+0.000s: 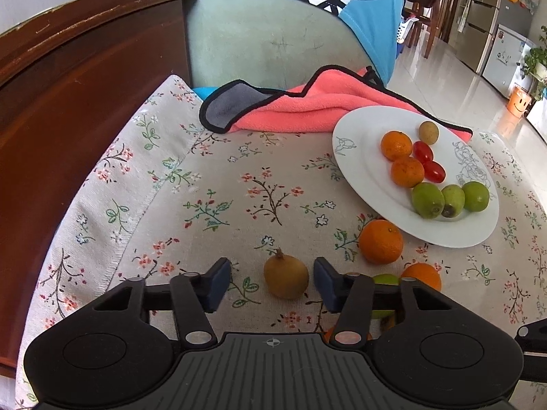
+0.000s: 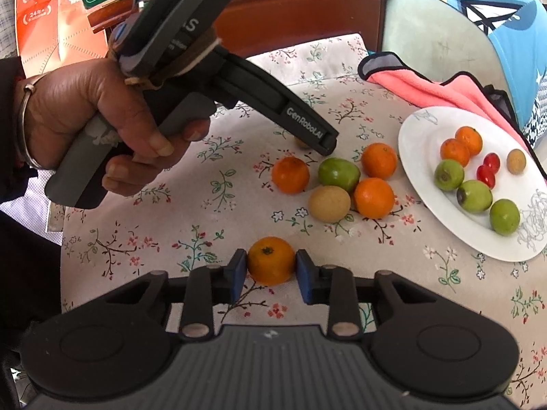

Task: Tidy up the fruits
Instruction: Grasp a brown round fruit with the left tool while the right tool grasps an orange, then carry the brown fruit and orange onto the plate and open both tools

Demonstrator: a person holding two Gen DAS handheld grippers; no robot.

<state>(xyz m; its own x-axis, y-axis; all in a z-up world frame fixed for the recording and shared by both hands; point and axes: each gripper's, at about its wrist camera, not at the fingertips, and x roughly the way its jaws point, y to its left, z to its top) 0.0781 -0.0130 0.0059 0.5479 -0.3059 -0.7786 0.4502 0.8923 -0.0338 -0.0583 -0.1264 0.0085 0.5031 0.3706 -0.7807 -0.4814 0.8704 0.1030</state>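
Observation:
A brown round fruit (image 1: 286, 276) lies on the flowered cloth between the jaws of my left gripper (image 1: 271, 278). The jaws stand open: there is a gap on the fruit's left side, while the right pad is close to it. My right gripper (image 2: 271, 273) is shut on a small orange (image 2: 271, 261), with both blue pads against its sides. The white plate (image 1: 369, 188) at the right holds two oranges (image 1: 396, 145), two cherry tomatoes (image 1: 423, 151), a brown fruit (image 1: 428, 132) and three green fruits (image 1: 427, 200).
Loose on the cloth lie three oranges (image 2: 373, 197), a green fruit (image 2: 338, 171) and a brown fruit (image 2: 329, 203). A person's hand (image 2: 102, 112) holds the left gripper (image 2: 326, 140). A pink towel (image 1: 307, 106) lies behind the plate, before a green chair back (image 1: 266, 41). A wooden cabinet (image 1: 68, 85) stands left.

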